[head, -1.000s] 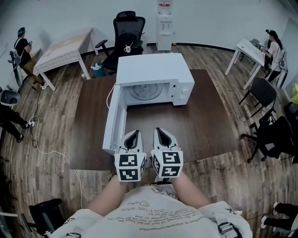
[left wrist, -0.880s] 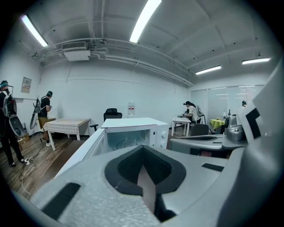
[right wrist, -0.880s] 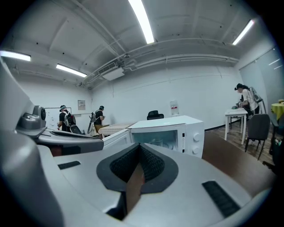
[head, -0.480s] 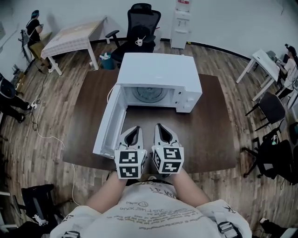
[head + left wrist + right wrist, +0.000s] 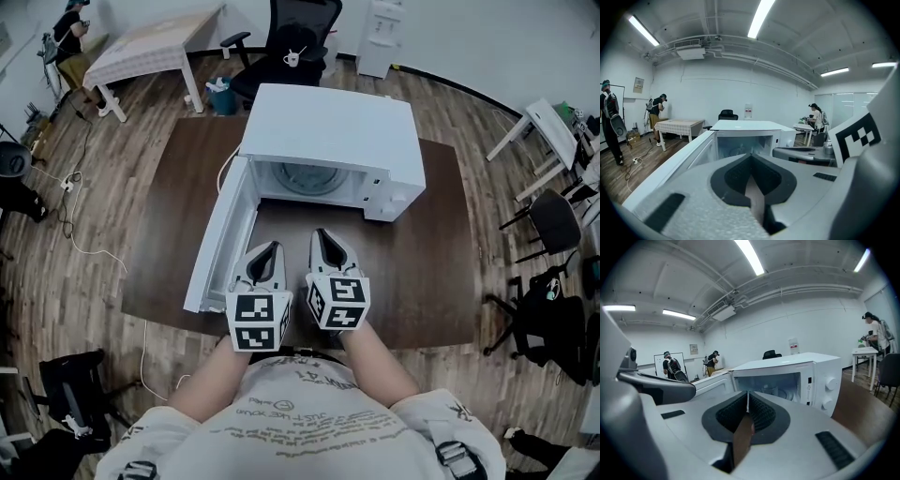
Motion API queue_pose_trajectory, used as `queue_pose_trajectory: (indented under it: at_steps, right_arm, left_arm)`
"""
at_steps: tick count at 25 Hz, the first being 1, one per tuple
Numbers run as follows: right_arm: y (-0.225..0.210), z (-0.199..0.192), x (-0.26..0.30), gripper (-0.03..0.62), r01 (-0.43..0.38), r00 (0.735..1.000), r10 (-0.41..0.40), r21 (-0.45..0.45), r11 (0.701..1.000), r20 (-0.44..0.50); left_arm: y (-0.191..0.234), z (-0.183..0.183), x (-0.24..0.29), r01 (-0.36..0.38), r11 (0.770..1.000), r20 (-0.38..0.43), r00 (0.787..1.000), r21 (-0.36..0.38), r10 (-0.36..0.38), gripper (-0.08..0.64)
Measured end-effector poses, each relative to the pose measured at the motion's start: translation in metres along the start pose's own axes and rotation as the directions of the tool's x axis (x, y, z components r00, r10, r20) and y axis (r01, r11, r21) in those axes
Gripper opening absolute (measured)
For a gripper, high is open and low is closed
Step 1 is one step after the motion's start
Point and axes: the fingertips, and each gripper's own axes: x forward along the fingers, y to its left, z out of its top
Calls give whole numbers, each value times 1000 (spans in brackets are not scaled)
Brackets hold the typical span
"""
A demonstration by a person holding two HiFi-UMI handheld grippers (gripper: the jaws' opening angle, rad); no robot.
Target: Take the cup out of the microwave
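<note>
The white microwave (image 5: pixel 328 136) stands on the dark table (image 5: pixel 422 272), its door (image 5: pixel 223 239) swung wide open to the left. The glass turntable (image 5: pixel 309 178) shows inside the cavity. A pale shape on it (image 5: pixel 780 390) may be the cup, but it is too faint to tell. My left gripper (image 5: pixel 271 247) and right gripper (image 5: pixel 320 236) are side by side just in front of the opening, both pointing at it. Both are shut and hold nothing. In the left gripper view the left gripper (image 5: pixel 751 155) points at the cavity beside the door (image 5: pixel 684 157); the right gripper (image 5: pixel 748 393) faces the cavity too.
The microwave's knobs (image 5: pixel 829 392) are on its right front panel. A black office chair (image 5: pixel 291 37) and a cloth-covered table (image 5: pixel 155 42) stand behind the table. People stand at the room's far left (image 5: pixel 609 119) and far right (image 5: pixel 876 341). A cable (image 5: pixel 80 248) trails on the floor.
Both grippers have moved forward, closer to the open microwave front, staying shut. The head view has shifted so the microwave sits larger and nearer.
</note>
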Motion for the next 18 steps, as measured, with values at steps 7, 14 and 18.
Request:
queue_pose_trajectory:
  at_steps: [7, 14, 18]
  right_arm:
    - [-6, -10, 52, 15, 4, 1000, -4, -19, 1000, -5]
    - [-15, -22, 102, 15, 12, 999, -14, -54, 998, -30]
    - [-18, -31, 129, 38, 6, 998, -10, -59, 998, -64]
  left_arm:
    - [23, 4, 16, -11, 999, 5, 1000, -33, 11, 14]
    - [29, 6, 30, -5, 1000, -1, 1000, -27, 5, 14]
    - [30, 9, 37, 0, 1000, -2, 1000, -18, 0, 14]
